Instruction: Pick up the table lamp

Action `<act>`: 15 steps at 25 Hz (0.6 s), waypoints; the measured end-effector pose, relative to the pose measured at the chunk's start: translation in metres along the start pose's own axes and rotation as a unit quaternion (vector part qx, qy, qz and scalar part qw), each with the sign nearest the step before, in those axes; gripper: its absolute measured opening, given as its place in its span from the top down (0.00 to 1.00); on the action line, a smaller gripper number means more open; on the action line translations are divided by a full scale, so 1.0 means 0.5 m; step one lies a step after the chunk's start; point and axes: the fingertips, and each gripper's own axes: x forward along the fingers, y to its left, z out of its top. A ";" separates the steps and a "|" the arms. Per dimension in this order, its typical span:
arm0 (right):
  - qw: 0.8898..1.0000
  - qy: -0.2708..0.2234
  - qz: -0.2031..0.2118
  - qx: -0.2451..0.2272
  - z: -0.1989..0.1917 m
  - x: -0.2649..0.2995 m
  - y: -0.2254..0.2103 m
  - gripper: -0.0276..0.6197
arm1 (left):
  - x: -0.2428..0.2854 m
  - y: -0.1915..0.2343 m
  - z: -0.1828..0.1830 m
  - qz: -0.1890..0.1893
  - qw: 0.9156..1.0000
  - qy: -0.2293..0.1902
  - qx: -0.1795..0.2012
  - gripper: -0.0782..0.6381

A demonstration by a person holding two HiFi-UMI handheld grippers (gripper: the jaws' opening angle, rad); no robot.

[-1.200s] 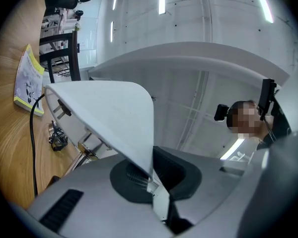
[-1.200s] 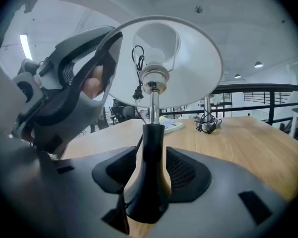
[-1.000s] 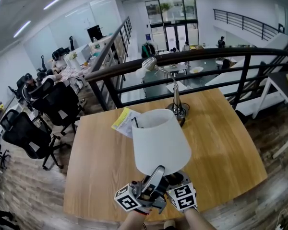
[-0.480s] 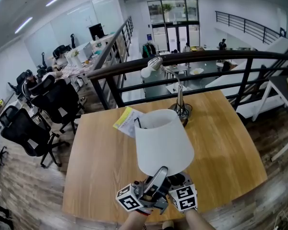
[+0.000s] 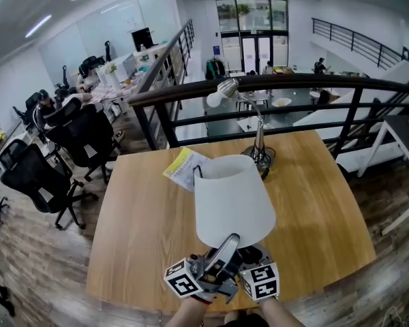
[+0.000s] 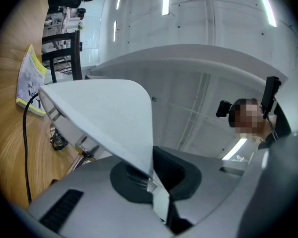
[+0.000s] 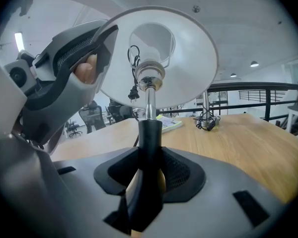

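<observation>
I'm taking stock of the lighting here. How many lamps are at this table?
2. A white-shade lamp is at the table near edge; a silver desk lamp stands at the far edge by the railing. None looks hidden.

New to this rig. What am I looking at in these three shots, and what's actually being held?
There is no robot here: a person holds a two-jaw gripper in each hand. The wide shot comes from a camera on the person's head, looking down at a wooden table. The other two come from cameras riding on each gripper, looking along its jaws. On the table are a yellow-and-white booklet and, near the far edge, a chrome desk lamp. The white table lamp is in the grippers. The left gripper is shut on the rim of its shade. The right gripper has the black stem between its jaws, which have just been closing and sit against it.
</observation>
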 end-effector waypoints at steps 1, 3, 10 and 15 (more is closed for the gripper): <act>1.000 0.001 0.003 0.001 0.000 -0.003 0.003 0.73 | 0.000 -0.002 0.002 0.003 1.000 -0.002 0.001 0.88; 1.000 0.001 0.008 0.000 0.002 -0.011 0.007 0.73 | 0.002 -0.009 0.003 0.006 1.000 -0.004 0.005 0.88; 1.000 -0.009 0.026 -0.010 0.044 -0.025 0.013 0.73 | 0.026 -0.049 0.016 0.002 0.999 -0.009 0.033 0.88; 0.999 -0.019 0.038 -0.018 0.081 -0.029 0.017 0.73 | 0.044 -0.074 0.034 0.002 0.999 -0.015 0.052 0.88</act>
